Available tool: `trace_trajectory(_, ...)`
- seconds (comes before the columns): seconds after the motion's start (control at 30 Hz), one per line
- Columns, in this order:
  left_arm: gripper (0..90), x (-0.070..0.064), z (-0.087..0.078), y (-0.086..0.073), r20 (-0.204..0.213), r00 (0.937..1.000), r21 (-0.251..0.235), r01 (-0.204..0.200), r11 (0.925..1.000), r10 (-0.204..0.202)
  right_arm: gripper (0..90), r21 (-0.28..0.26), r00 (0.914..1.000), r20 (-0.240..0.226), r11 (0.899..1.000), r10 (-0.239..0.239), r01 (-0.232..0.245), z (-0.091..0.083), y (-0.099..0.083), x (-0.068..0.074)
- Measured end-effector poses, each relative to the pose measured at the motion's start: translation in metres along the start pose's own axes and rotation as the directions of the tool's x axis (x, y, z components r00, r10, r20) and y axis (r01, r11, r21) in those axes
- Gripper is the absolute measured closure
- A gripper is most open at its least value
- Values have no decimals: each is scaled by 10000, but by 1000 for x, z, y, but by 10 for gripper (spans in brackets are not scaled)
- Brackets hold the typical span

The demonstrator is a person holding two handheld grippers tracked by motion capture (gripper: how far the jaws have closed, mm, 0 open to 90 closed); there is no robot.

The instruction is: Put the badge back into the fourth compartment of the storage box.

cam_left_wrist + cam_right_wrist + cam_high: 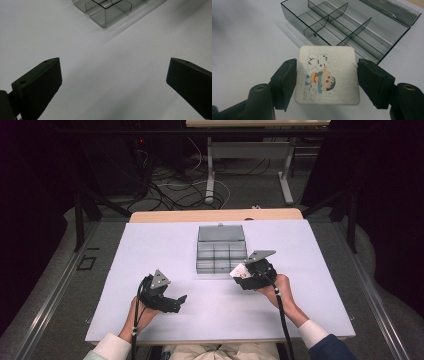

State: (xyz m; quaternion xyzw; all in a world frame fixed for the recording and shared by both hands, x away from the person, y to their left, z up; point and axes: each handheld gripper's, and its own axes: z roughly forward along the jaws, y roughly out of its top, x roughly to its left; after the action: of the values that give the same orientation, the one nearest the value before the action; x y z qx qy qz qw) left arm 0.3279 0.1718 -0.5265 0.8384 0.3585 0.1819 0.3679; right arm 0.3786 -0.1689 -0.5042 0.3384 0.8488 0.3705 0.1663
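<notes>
A clear grey compartment box [220, 256] with its lid folded back lies open in the middle of the white table [150, 245]. My right gripper [241, 274] is just in front of the box's near right corner, shut on a square white card [327, 75] printed with a cartoon child and a snowman; the jaws press its left and right edges. The box [352, 27] lies just beyond the card. My left gripper [181, 301] rests near the front left of the table, jaws wide apart with nothing between them [113, 82]. A corner of the box [107, 12] lies ahead of it.
The box's dividers form several empty compartments. White table surface stretches to both sides of the box. Beyond the far edge stand a desk frame [250, 165] and loose cables [170, 185] on the floor.
</notes>
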Motion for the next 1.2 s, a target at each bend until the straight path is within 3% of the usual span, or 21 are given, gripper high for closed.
trace_trajectory(0.13,0,1,-1,0,126,9999,100,23,9999,-24,326,152,9999,-134,9998,-102,104,0,4,0)
trace_trajectory(0.17,0,0,0,0,21,10000,-90,64,9999,-63,326,52,9999,-67,9999,-132,133,2,4,0)
trace_trajectory(0.3,0,0,-1,0,-18,10000,-58,73,10000,-73,326,162,9996,-202,9996,-218,222,3,7,0)
trace_trajectory(0.97,0,1,-1,0,-9,10000,-42,33,10000,-33,326,-358,9948,-542,9958,-861,842,12,31,2)
trace_trajectory(1.2,0,1,-1,0,19,10000,-56,46,10000,-46,326,-286,9921,-544,9933,-1131,1117,14,35,2)
